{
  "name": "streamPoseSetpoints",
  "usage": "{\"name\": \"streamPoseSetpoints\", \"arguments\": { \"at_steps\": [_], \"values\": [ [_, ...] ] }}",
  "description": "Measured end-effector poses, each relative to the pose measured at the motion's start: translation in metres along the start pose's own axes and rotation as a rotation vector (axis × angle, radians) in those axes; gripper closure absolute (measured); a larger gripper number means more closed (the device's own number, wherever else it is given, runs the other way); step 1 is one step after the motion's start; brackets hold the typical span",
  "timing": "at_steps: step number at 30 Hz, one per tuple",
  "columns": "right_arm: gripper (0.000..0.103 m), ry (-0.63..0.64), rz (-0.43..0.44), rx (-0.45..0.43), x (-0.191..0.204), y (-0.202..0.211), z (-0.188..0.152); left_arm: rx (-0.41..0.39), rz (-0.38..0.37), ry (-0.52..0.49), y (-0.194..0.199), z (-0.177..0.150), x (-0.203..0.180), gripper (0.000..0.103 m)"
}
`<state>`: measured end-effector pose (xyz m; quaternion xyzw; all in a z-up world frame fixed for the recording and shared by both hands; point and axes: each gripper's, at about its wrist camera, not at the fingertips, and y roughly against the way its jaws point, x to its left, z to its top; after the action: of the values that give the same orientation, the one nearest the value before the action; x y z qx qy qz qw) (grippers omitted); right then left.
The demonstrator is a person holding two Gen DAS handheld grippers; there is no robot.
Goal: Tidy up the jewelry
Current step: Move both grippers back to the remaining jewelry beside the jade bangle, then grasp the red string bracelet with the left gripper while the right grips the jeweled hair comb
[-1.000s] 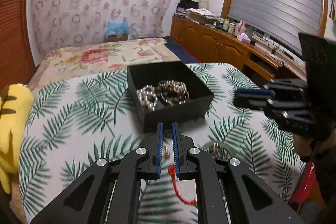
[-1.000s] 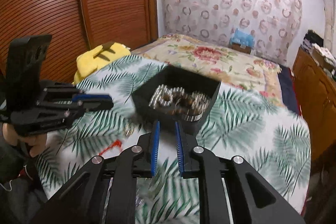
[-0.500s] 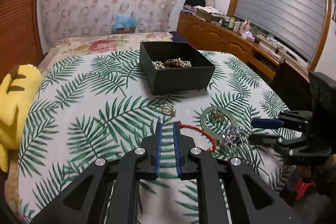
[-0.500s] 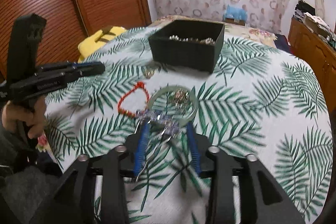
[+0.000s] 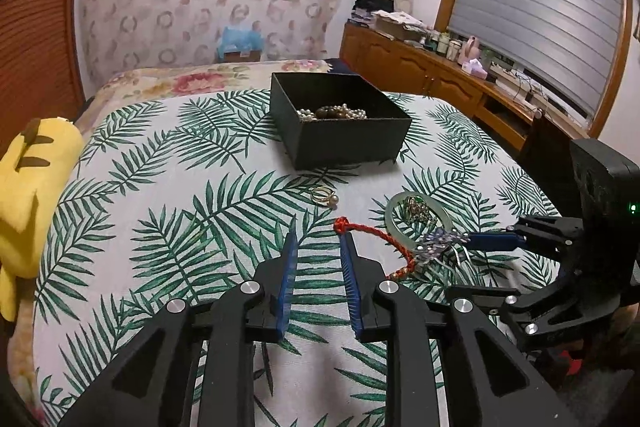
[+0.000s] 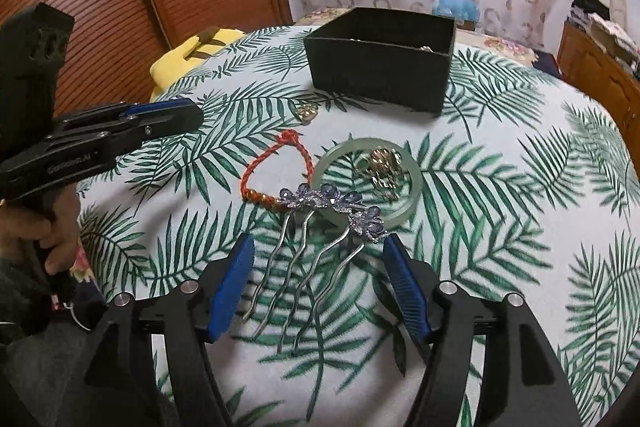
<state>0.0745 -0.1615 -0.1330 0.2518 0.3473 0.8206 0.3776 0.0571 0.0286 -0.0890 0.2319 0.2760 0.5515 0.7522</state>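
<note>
A black box (image 5: 340, 123) (image 6: 380, 59) with pearl and bead strands stands at the far side of the leaf-print cloth. In front of it lie a gold ring (image 5: 325, 195) (image 6: 306, 112), a red cord bracelet (image 5: 374, 235) (image 6: 276, 167), a green jade bangle (image 5: 418, 223) (image 6: 370, 183) with gold pieces inside, and a blue flower hair comb (image 6: 320, 227) (image 5: 438, 245). My right gripper (image 6: 318, 247) is open wide, its fingers on either side of the comb. My left gripper (image 5: 318, 243) is open and empty, just short of the red bracelet.
A yellow plush toy (image 5: 28, 195) (image 6: 192, 55) lies at the cloth's left edge. A wooden cabinet (image 5: 440, 87) with clutter runs along the right wall under the shuttered window. A floral bedspread (image 5: 192, 79) lies behind the box.
Both grippers pulled back from the box towards the loose jewelry. The right gripper opened wider around the hair comb. The left gripper's jaws opened a little.
</note>
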Motion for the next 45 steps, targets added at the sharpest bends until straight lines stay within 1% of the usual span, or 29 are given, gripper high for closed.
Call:
{"name": "streamPoseSetpoints", "arguments": {
  "at_steps": [2, 9, 13, 16, 18, 20, 25, 28, 32, 34, 36, 38, 41, 42, 43, 44, 45],
  "values": [
    [0.034, 0.024, -0.035, 0.014, 0.005, -0.006, 0.002, 0.000, -0.002, -0.002, 0.000, -0.002, 0.000, 0.082],
    [0.035, 0.061, -0.081, 0.025, 0.002, -0.007, -0.001, 0.005, -0.003, 0.000, 0.000, -0.002, -0.001, 0.082],
    [0.040, 0.051, -0.098, 0.025, -0.008, -0.002, -0.003, 0.006, -0.005, 0.000, -0.001, -0.002, -0.001, 0.082],
    [0.047, 0.040, -0.131, 0.022, -0.019, 0.002, -0.006, 0.007, -0.006, -0.003, -0.003, -0.001, -0.002, 0.082],
    [0.048, 0.026, -0.139, 0.022, -0.025, 0.003, -0.007, 0.008, -0.007, -0.003, -0.003, 0.000, -0.002, 0.082],
    [0.048, 0.014, -0.122, 0.017, -0.030, 0.005, -0.007, 0.009, -0.007, -0.003, -0.003, 0.000, -0.003, 0.082],
    [0.048, 0.014, -0.041, -0.019, -0.033, 0.013, -0.001, 0.013, -0.008, -0.001, -0.005, -0.002, -0.003, 0.082],
    [0.048, 0.008, -0.021, -0.034, -0.034, 0.016, 0.003, 0.015, -0.009, 0.000, -0.005, -0.002, -0.003, 0.082],
    [0.049, -0.004, -0.009, -0.027, -0.041, 0.010, 0.011, 0.017, -0.011, 0.001, -0.006, -0.003, -0.003, 0.082],
    [0.050, -0.015, 0.025, 0.000, -0.046, 0.004, 0.012, 0.019, -0.014, 0.001, -0.007, -0.003, -0.003, 0.082],
    [0.051, -0.020, 0.043, 0.008, -0.047, 0.000, 0.011, 0.021, -0.015, 0.001, -0.007, -0.004, -0.004, 0.082],
    [0.056, -0.027, 0.072, 0.018, -0.046, -0.003, 0.010, 0.021, -0.016, 0.001, -0.007, -0.004, -0.004, 0.082],
    [0.059, -0.024, 0.087, 0.018, -0.043, -0.002, 0.007, 0.021, -0.017, 0.005, -0.008, -0.005, -0.003, 0.082],
    [0.064, -0.021, 0.088, 0.017, -0.042, -0.002, 0.007, 0.022, -0.016, 0.005, -0.008, -0.005, -0.004, 0.082],
    [0.074, -0.020, 0.093, 0.017, -0.041, -0.001, 0.006, 0.023, -0.017, 0.005, -0.008, -0.006, -0.004, 0.082],
    [0.076, -0.018, 0.101, 0.022, -0.040, -0.001, 0.006, 0.022, -0.018, 0.005, -0.008, -0.005, -0.003, 0.082],
    [0.077, -0.016, 0.101, 0.022, -0.040, 0.000, 0.006, 0.023, -0.018, 0.005, -0.008, -0.006, -0.003, 0.082]
  ]
}}
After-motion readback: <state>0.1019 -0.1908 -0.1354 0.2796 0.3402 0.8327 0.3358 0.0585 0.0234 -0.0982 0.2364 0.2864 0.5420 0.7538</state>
